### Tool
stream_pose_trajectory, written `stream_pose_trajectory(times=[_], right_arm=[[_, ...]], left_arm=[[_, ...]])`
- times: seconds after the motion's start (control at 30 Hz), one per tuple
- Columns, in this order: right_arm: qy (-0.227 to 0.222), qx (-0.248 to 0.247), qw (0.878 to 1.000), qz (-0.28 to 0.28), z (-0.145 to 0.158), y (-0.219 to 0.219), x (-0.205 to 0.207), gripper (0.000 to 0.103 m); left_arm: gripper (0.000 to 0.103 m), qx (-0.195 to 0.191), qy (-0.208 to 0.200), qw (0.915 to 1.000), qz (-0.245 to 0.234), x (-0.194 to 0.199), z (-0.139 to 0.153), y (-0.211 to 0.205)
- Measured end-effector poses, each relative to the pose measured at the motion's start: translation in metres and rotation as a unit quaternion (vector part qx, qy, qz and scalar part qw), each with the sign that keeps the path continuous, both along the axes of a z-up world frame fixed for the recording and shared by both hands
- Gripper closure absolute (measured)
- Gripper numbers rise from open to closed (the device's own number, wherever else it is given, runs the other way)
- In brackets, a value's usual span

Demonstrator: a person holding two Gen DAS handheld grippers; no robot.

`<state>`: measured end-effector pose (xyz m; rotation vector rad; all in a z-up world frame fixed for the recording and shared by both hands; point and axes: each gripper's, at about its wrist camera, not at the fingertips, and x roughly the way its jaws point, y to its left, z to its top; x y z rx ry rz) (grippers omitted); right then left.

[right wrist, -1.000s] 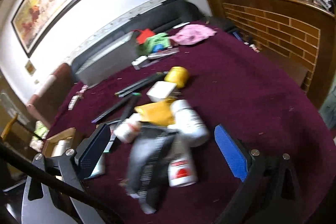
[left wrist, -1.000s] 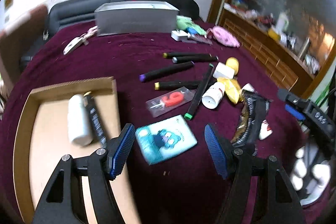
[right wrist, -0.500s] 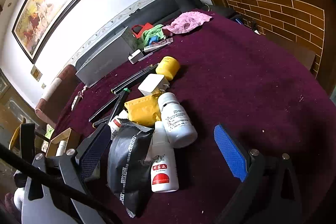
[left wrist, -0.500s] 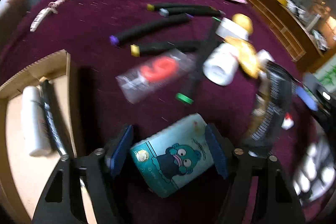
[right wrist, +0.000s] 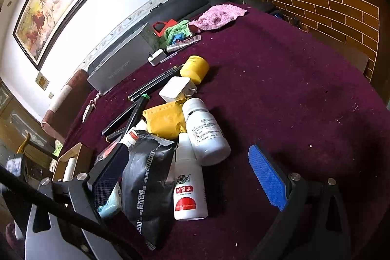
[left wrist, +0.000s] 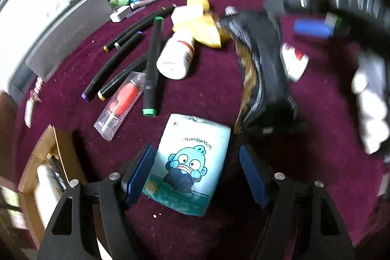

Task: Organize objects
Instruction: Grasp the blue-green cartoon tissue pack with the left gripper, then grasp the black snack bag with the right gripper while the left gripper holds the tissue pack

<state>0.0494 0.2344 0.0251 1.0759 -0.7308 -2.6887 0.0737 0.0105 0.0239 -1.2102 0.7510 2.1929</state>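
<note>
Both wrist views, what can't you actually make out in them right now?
- Left wrist view: the right gripper is smeared by motion blur, so its jaws are unreadable there.
- Left wrist view: the cardboard box is cut off by the frame edge, so most of its contents are unseen.
- Right wrist view: the blue cartoon packet is mostly hidden behind the black pouch and the gripper's own finger.

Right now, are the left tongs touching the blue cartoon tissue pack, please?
Apart. The left wrist view shows the tissue pack lying between the opening left tongs, with maroon cloth visible beside the right pad; the left pad sits close, not pressing.
</note>
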Motion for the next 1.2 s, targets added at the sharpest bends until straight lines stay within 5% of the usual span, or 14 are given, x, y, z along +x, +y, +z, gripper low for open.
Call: stream_pose_trajectory(times=[0.1,0.17,0.27,0.33,0.57,0.73,0.87,1.03,1.2], right_arm=[[-0.003,0.0,1.0,-0.003,-0.001,0.001,-0.001,0.003],[-0.005,0.0,1.0,-0.006,-0.002,0.002,-0.001,0.003],[-0.013,-0.004,1.0,-0.008,-0.004,0.004,-0.004,0.003],[-0.014,-0.007,1.0,-0.011,-0.005,0.006,-0.003,0.003],[-0.014,0.001,1.0,-0.015,-0.005,0.005,-0.004,0.003],[0.0,0.003,1.0,-0.026,0.0,0.008,0.0,0.003],[0.012,0.019,1.0,-0.013,0.011,-0.002,0.01,0.003],[0.004,0.017,1.0,0.01,0.016,-0.017,0.02,0.003],[0.0,0.025,0.999,0.026,0.021,-0.027,0.026,0.003]], left_arm=[[0.037,-0.012,0.009,0.9999,0.004,0.003,0.0,0.007],[0.057,0.007,-0.009,0.9998,0.017,0.002,0.002,0.002],[0.071,0.031,-0.011,0.9984,0.046,0.004,0.007,-0.009],[0.084,0.064,-0.012,0.9959,0.063,0.009,0.014,-0.016],[0.098,0.168,-0.003,0.9804,0.103,0.025,0.041,-0.043],[0.098,0.222,-0.009,0.9672,0.124,0.027,0.051,-0.064],[0.094,0.166,0.018,0.9789,0.117,0.026,0.044,-0.049],[0.06,0.114,-0.016,0.9895,0.088,0.016,0.021,-0.02],[0.054,0.051,0.001,0.9932,0.104,0.004,-0.006,0.004]])
